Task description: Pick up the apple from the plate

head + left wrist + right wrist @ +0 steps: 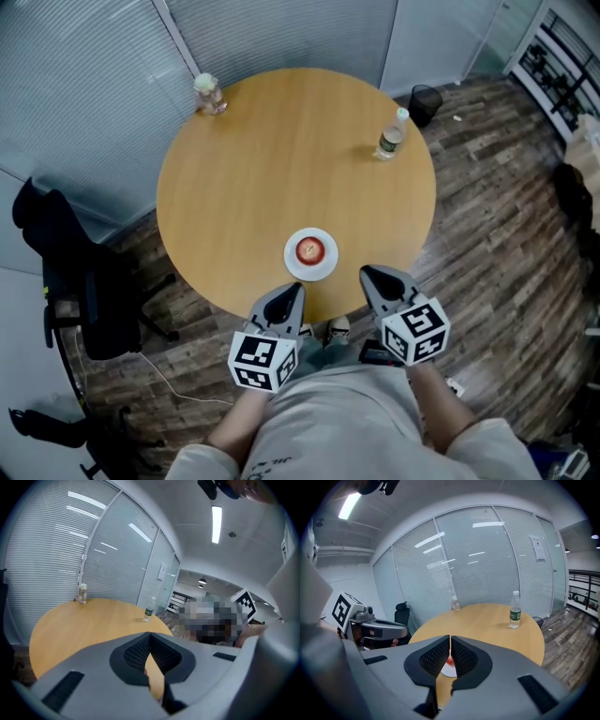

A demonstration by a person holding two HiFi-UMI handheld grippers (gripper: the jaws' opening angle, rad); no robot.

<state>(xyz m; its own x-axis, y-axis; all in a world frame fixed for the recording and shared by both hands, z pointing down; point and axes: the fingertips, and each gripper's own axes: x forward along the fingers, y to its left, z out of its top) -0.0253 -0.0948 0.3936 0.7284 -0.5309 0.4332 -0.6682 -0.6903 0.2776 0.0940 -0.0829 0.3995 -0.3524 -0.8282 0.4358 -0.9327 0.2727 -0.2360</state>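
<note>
Left tongs and right tongs hang closed, empty, near the apple; bottle label green, unreadable.

Head view: looked steeply down from above onto the whole round tabletop; wide and far.
Left tool view: sat close behind its jaws, faced low across the tabletop.
Right tool view: likewise, from the near rim.
Shared: tabletop and water bottle, in all three.
</note>
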